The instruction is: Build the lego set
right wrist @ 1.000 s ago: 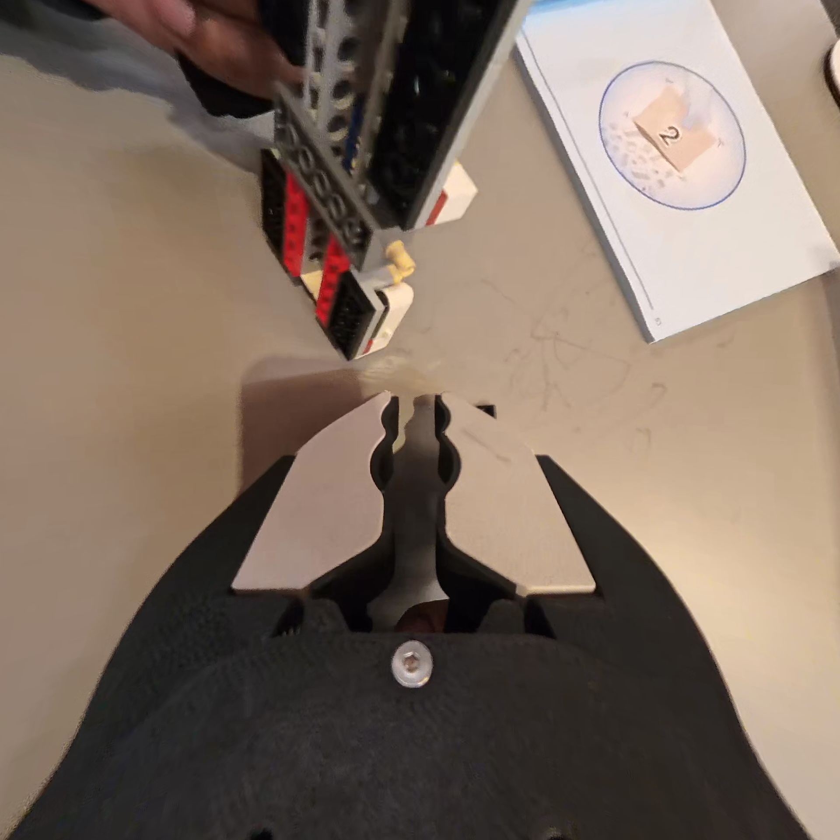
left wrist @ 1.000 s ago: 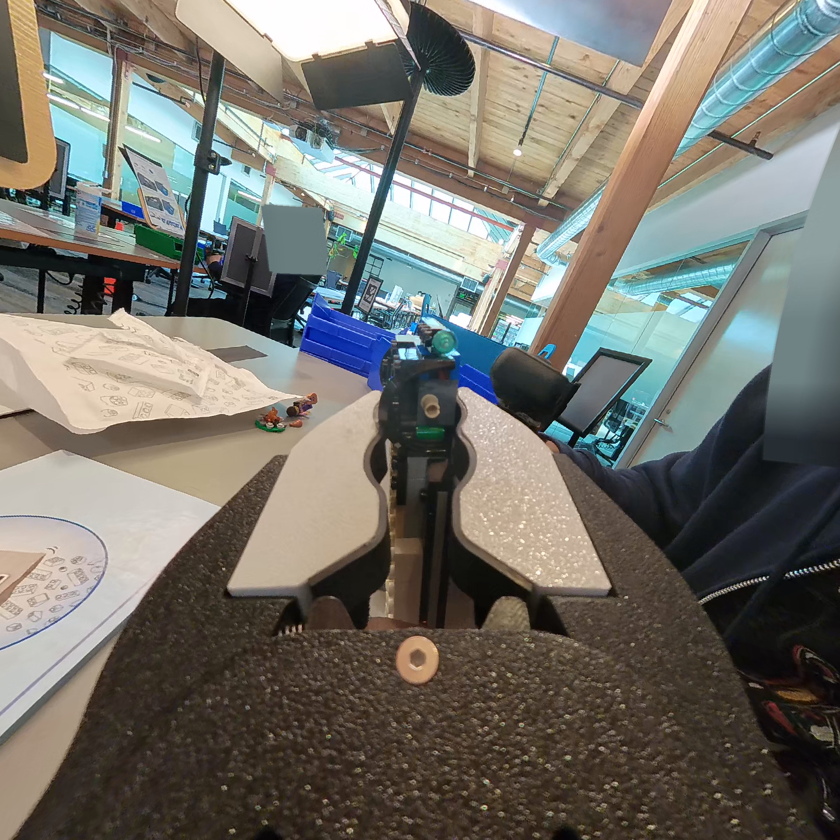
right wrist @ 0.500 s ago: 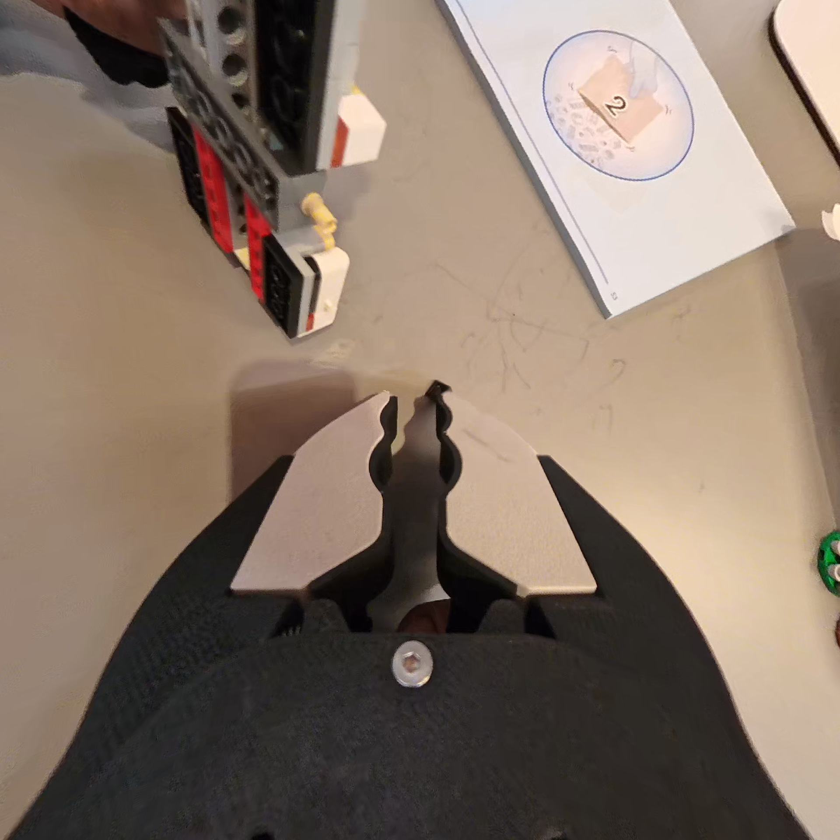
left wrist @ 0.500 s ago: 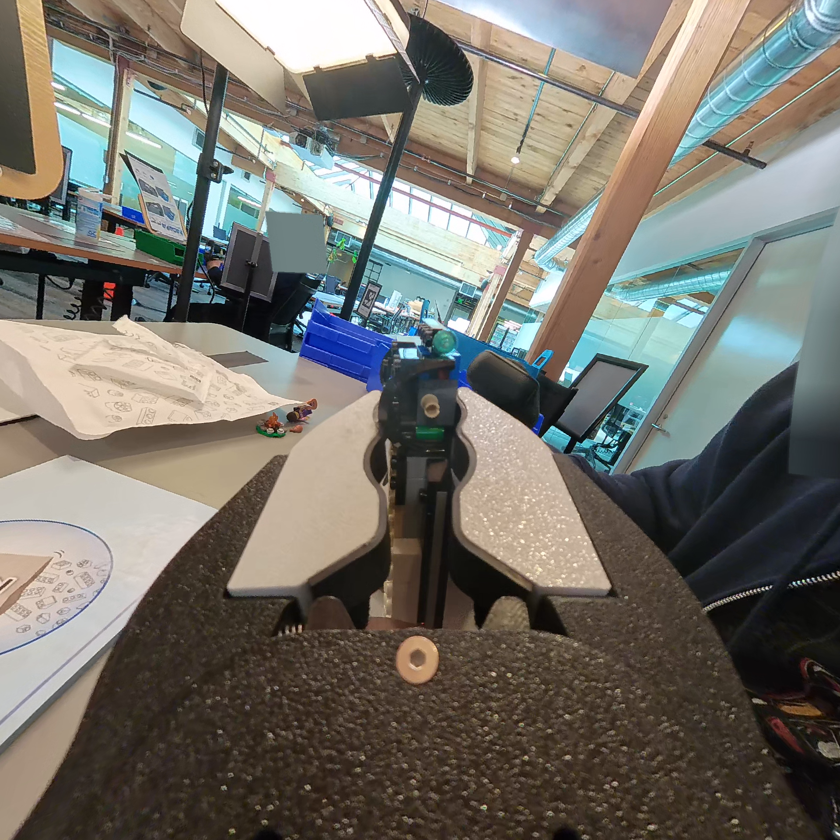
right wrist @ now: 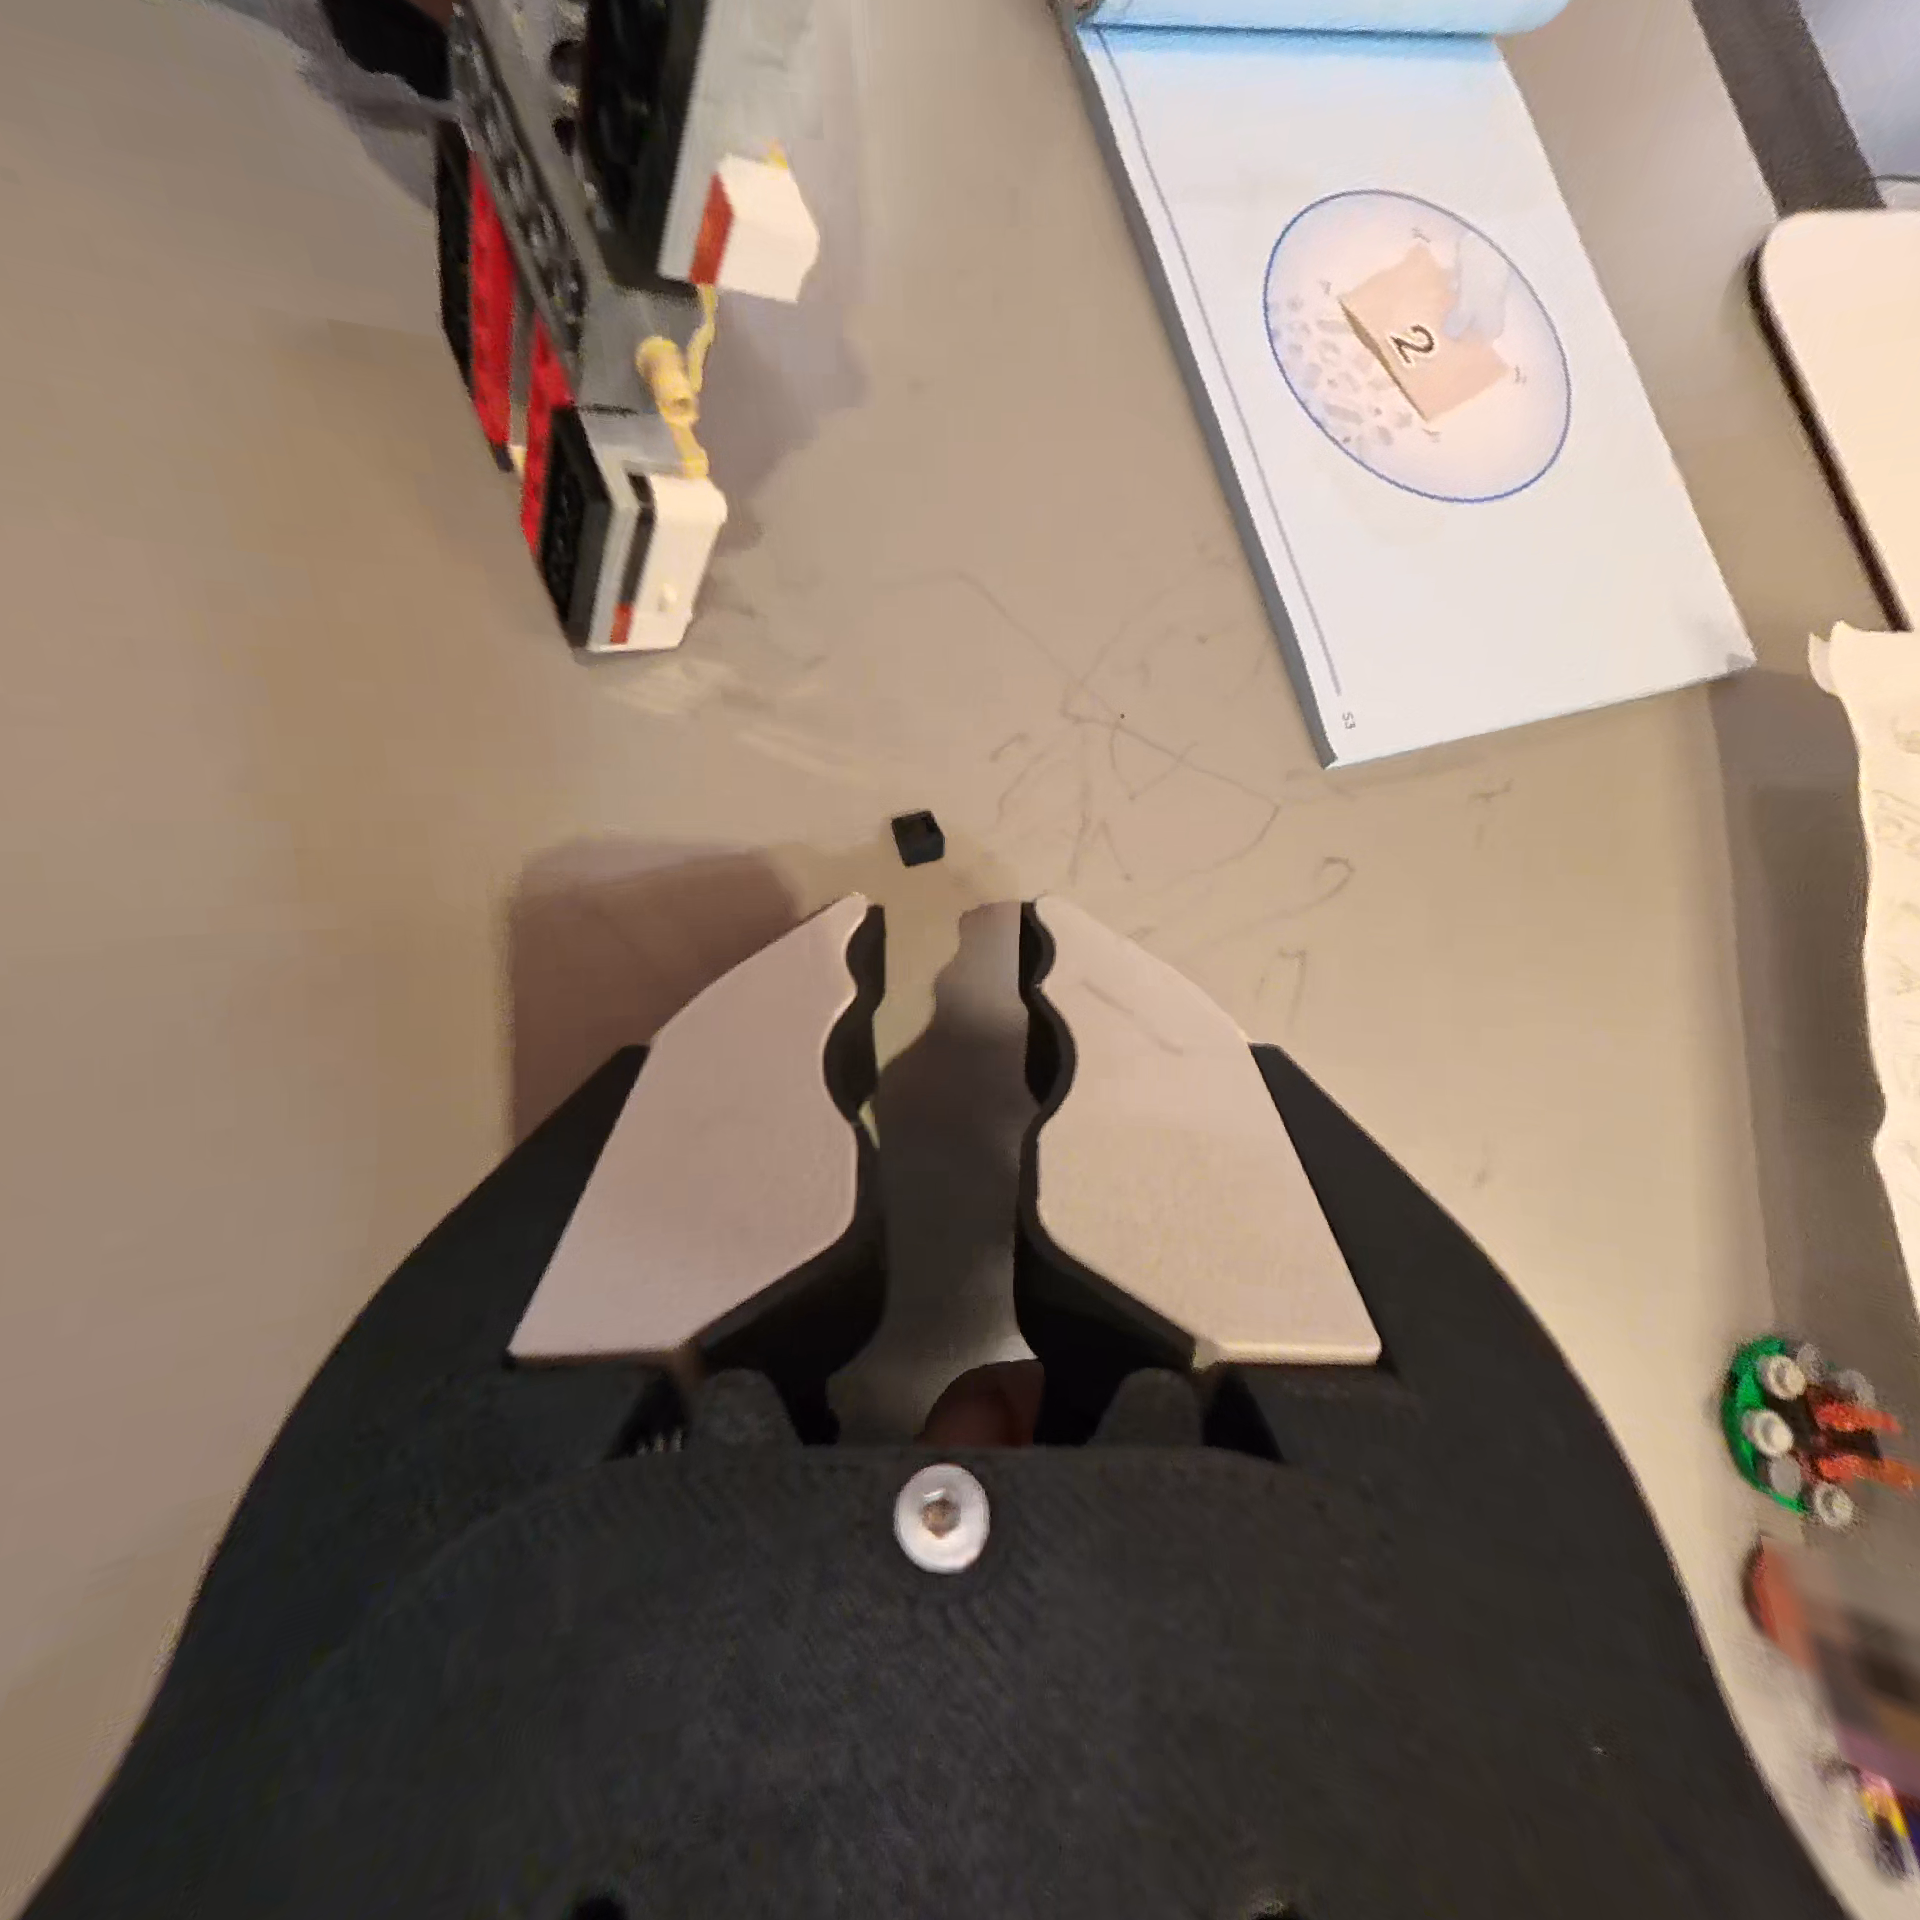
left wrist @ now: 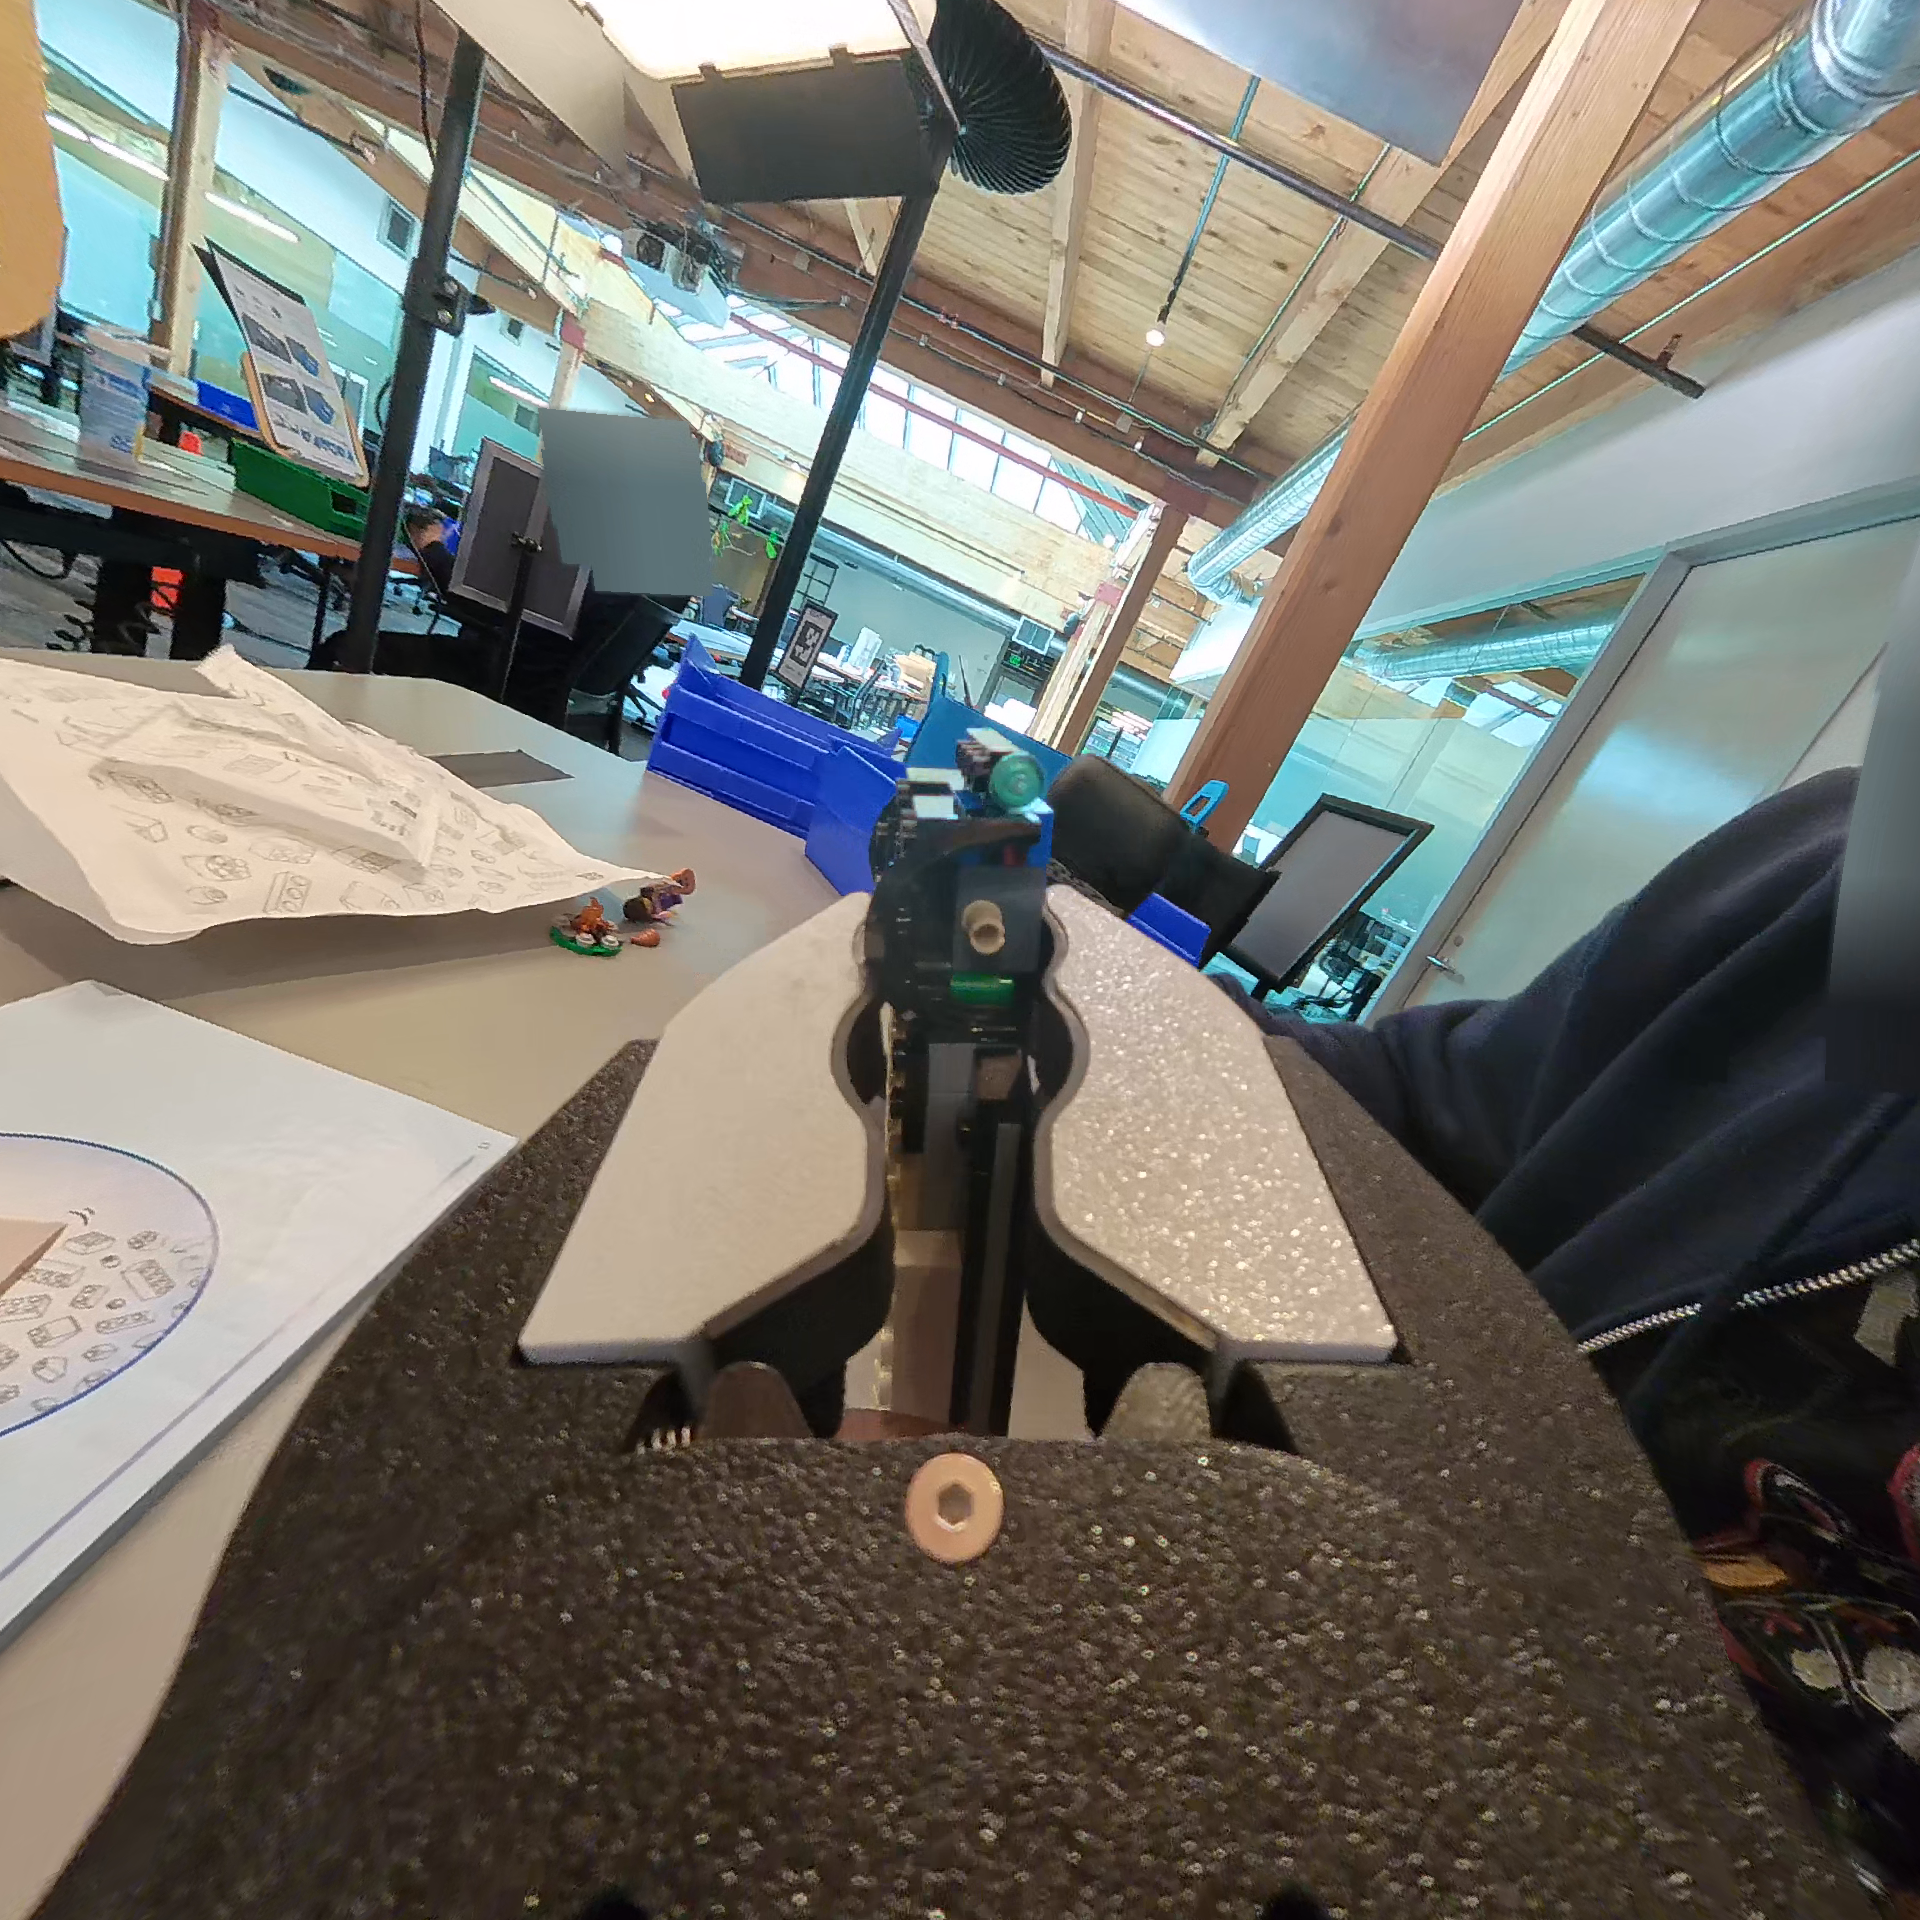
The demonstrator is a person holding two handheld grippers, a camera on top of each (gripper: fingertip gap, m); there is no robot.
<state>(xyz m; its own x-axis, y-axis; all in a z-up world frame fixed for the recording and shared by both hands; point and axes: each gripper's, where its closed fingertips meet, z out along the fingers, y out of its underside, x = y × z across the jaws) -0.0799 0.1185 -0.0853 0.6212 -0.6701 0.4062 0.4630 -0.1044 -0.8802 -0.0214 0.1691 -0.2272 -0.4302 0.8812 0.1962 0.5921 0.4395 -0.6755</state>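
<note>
Left wrist view, from the left: white printed paper bag (left wrist: 239, 800) crumpled on the grey table (left wrist: 416, 997), pale blue instruction booklet (left wrist: 208, 1174) at the near left edge, small green-based toy figures (left wrist: 613, 925) just off the bag's corner, blue bins (left wrist: 758, 748) farther back. Centre: left gripper (left wrist: 956, 935) is clamped on a brick-built model (left wrist: 961, 904), both pads pressed to its sides, the model (black, grey, blue, with a teal round piece on top) running along the jaws and sticking out past the tips, blocking the view straight ahead. Right of it, a dark blue sleeve (left wrist: 1621, 1101). Right wrist view, left to right: the same model (right wrist: 592, 343), red, black, grey and white from this side, hangs at upper left over the table (right wrist: 208, 727), its upper end cut by the frame. Centre: right gripper (right wrist: 951, 914) has jaws apart with nothing between them, only bare table showing in the gap; a tiny black brick (right wrist: 918, 837) lies on the table just beyond the tips, not touching either finger. Then the booklet (right wrist: 1455, 364) at upper right, the paper bag's edge (right wrist: 1881, 831) at the far right, and the green-based figures (right wrist: 1797, 1444) low right (blurred).
</note>
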